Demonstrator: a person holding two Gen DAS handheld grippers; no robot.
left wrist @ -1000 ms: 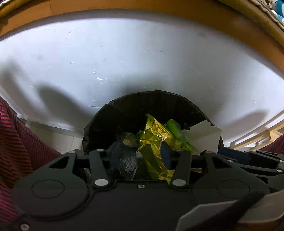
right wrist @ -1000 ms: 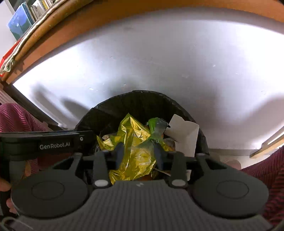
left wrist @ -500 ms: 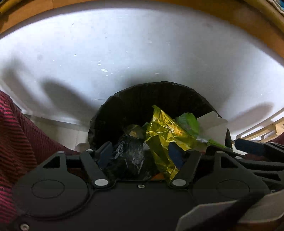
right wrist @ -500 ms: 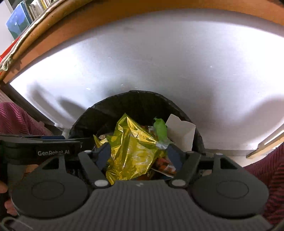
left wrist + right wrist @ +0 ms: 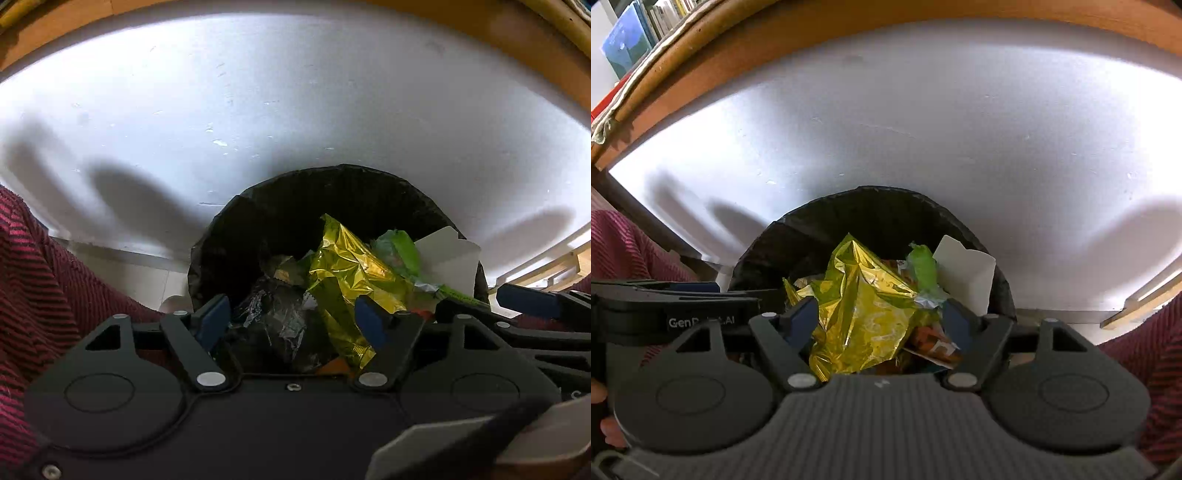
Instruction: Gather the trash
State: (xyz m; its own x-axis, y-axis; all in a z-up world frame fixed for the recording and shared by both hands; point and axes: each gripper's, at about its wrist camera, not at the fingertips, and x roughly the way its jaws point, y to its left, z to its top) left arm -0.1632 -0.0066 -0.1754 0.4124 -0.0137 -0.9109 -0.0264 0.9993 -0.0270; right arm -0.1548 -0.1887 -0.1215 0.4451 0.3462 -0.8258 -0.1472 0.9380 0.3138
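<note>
A bin with a black liner sits just below both grippers. On top of its contents lie a crumpled gold wrapper, a green wrapper and a white card piece. A dark crinkled foil lies on the left side of the pile. My left gripper hangs over that foil, its jaws opening, pads clear of it. Above the gold wrapper my right gripper stands open and touches nothing. Each gripper shows at the other view's edge.
A white wall rises behind the bin under a wooden ledge. Red striped sleeves flank the grippers. Books stand at the upper left, and a wooden slat lies at the right.
Both grippers' jaws have spread apart. The gold wrapper left the right gripper's pads and the dark foil left the left's; both now lie in the bin. Neither hand has moved.
</note>
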